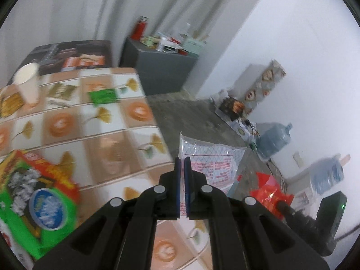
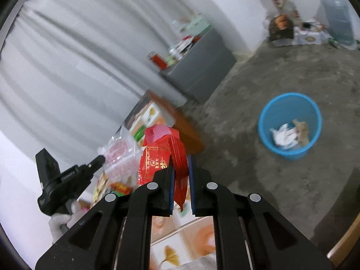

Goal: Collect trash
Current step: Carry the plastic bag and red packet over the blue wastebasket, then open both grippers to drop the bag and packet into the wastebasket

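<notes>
This is a plain room in a home, sparsely furnished. A bare grey concrete floor (image 2: 258, 157) runs to white walls, and long pale curtains (image 2: 67, 56) hang along the far side. Near the camera stands a table under a tablecloth (image 1: 101, 123) printed with coffee cups and ginkgo leaves, with a paper cup (image 1: 27, 83) and snack packets on it. A grey cabinet (image 1: 157, 67) at the far wall is cluttered with bottles and boxes. Large water jugs (image 1: 274, 137) sit on the right, and a blue wastebasket (image 2: 290, 126) on the floor.

red wrapper (image 2: 162, 155), blue bin (image 2: 290, 126), leaf-patterned tablecloth (image 1: 90, 130)
</notes>
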Motion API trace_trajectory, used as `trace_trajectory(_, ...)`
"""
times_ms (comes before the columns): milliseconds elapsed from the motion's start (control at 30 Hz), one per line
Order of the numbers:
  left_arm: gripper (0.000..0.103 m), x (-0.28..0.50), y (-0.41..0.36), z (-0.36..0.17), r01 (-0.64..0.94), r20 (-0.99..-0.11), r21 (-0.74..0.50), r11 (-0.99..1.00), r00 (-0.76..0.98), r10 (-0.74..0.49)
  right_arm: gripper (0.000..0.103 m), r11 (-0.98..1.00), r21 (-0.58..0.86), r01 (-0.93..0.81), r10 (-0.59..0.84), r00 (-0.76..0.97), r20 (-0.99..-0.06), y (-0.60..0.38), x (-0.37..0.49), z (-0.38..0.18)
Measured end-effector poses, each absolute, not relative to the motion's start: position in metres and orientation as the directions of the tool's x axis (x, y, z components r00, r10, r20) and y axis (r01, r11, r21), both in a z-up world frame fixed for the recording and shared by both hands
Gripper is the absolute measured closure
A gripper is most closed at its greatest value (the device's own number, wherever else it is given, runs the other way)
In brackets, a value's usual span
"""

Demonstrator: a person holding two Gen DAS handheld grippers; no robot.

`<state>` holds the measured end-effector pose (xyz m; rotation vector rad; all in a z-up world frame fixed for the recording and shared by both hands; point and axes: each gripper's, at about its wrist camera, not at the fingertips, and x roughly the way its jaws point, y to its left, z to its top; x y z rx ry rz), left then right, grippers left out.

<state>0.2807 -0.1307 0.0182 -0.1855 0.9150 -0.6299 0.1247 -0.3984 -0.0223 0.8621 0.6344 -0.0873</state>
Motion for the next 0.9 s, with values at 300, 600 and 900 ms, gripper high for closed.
trace_trajectory(300,0.101,0.283,-0.261,-0.015,0.563,-0.763,-0.328,0.758,0.315,-0.564,0.093,0.56,0.677,0.478,0.062,0.791,-0.609,-0.477,0.12,-0.068)
trace_trajectory(600,0.101,0.304,-0.389,-0.092,0.634,-0.88,-0.207,0.745,0.211,-0.425,0.092,0.447,0.645,0.62,0.015,0.716,-0.698,-0.549,0.146,-0.133)
trace_trajectory(900,0.095,0.331,-0.473,-0.169,0.655,-0.921,-0.182,0.733,0.147,-0.36,0.074,0.412,0.598,0.688,-0.039,0.669,-0.743,-0.591,0.182,-0.184)
